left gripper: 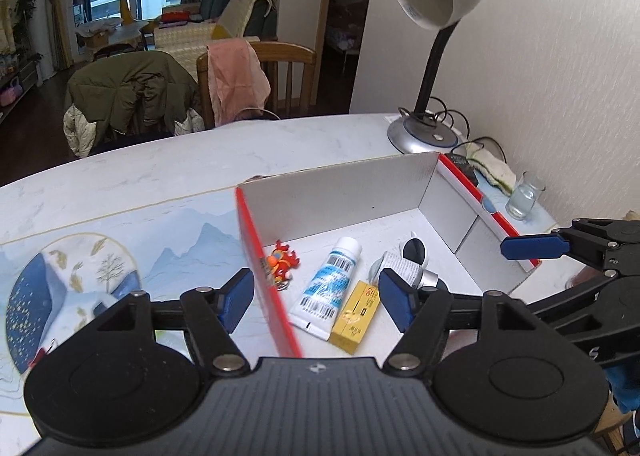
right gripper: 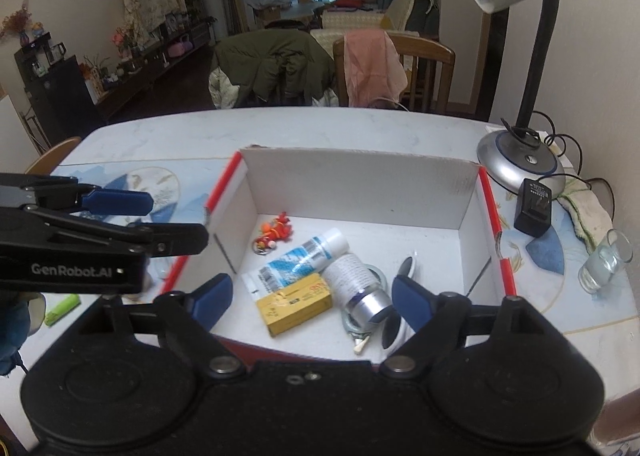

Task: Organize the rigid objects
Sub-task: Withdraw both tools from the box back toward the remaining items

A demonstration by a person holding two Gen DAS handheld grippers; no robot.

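A white cardboard box with red rims (left gripper: 340,192) (right gripper: 360,176) stands open on the table. On its floor lie an orange-red toy keychain (left gripper: 282,262) (right gripper: 274,232), a white and blue tube (left gripper: 330,286) (right gripper: 298,260), a small yellow carton (left gripper: 356,312) (right gripper: 294,302) and a white bottle with a silver cap (left gripper: 408,270) (right gripper: 360,288). My left gripper (left gripper: 316,298) hangs open over the box's left rim, holding nothing. My right gripper (right gripper: 312,300) is open wide above the box's near side, also holding nothing. Each gripper shows at the edge of the other's view.
A desk lamp (left gripper: 424,128) (right gripper: 520,160) stands at the back right, with a black charger (right gripper: 532,212), a cloth and a small glass (left gripper: 524,196) (right gripper: 604,260) beside the box. A green object (right gripper: 62,310) lies left of the box. Two chairs draped with clothes stand beyond the table.
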